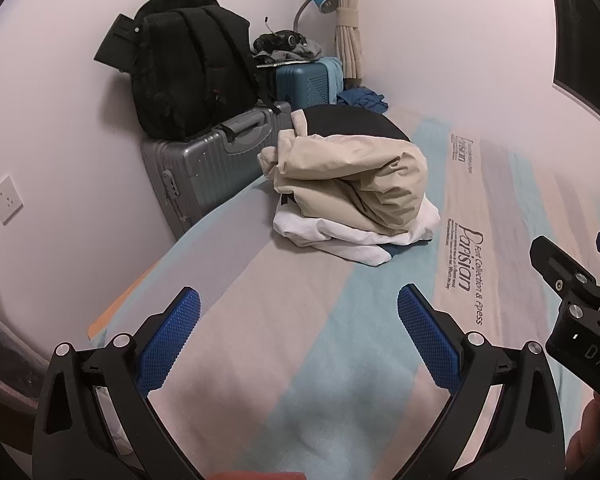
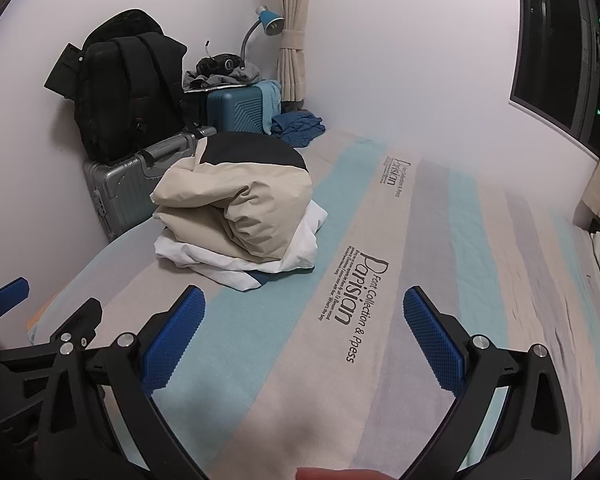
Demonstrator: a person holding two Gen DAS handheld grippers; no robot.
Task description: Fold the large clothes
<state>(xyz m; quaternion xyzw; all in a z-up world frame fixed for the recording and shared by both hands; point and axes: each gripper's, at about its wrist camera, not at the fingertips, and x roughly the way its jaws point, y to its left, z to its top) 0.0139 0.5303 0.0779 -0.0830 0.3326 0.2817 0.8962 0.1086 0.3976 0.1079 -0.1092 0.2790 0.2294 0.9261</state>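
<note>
A folded beige and black jacket [image 1: 352, 172] [image 2: 240, 200] lies on top of folded white clothes [image 1: 352, 236] [image 2: 236, 260] in a stack on the striped bed sheet [image 1: 284, 340] [image 2: 400, 320]. A bit of dark blue cloth shows under the stack. My left gripper [image 1: 299, 328] hovers open over the sheet, well short of the stack, with nothing between its blue pads. My right gripper [image 2: 304, 328] is open too, empty, above the sheet to the right of the stack. The right gripper's body [image 1: 580, 312] shows at the right edge of the left wrist view.
A silver suitcase [image 1: 212, 156] [image 2: 136, 176] with a black backpack [image 1: 188, 68] [image 2: 128, 84] on it stands against the wall beside the bed. Behind it sit a teal suitcase [image 1: 308, 80], a blue lamp [image 2: 268, 20], curtains [image 2: 296, 40] and crumpled blue cloth [image 2: 300, 128]. A window [image 2: 568, 48] is at the right.
</note>
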